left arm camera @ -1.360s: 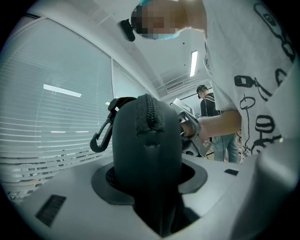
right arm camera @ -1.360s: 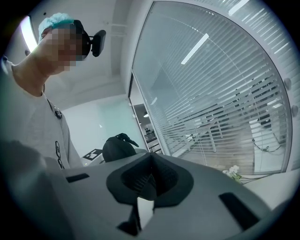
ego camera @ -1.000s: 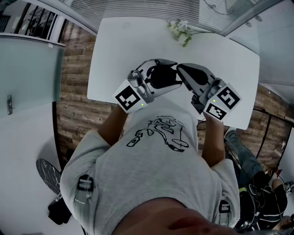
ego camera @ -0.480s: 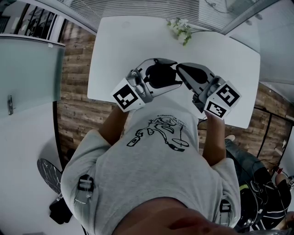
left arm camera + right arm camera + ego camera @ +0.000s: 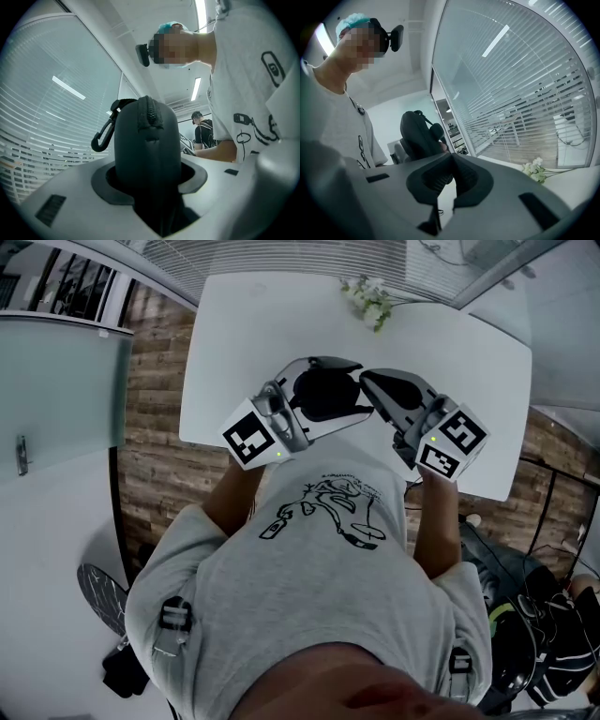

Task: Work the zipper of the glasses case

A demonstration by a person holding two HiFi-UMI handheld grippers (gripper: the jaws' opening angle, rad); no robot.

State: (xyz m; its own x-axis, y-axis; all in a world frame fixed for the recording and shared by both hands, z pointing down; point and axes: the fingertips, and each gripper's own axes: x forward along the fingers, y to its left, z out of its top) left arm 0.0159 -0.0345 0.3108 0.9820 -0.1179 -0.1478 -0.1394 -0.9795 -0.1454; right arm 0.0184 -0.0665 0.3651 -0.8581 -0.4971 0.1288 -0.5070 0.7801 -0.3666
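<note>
The dark grey glasses case (image 5: pixel 146 140) stands upright between my left gripper's jaws, zipper (image 5: pixel 149 110) along its top edge and a black clip (image 5: pixel 104 133) hanging on its left. In the head view my left gripper (image 5: pixel 314 399) is shut on the case (image 5: pixel 326 392) above the table's near edge. My right gripper (image 5: pixel 373 388) reaches in from the right, jaws pressed together. In the right gripper view its tips (image 5: pixel 451 157) meet at the case (image 5: pixel 415 133), where a small tab, the zipper pull (image 5: pixel 442 148), shows.
Both grippers hang over the near edge of a white table (image 5: pixel 244 334). A sprig of white flowers (image 5: pixel 370 301) lies at its far side and shows as flowers (image 5: pixel 536 169) to the right. Slatted blinds fill the background. Another person (image 5: pixel 204 129) sits further off.
My left gripper has lifted slightly with the case, and its marker cube has drifted a little left in the head view. The right gripper has stayed in place, jaws together.
</note>
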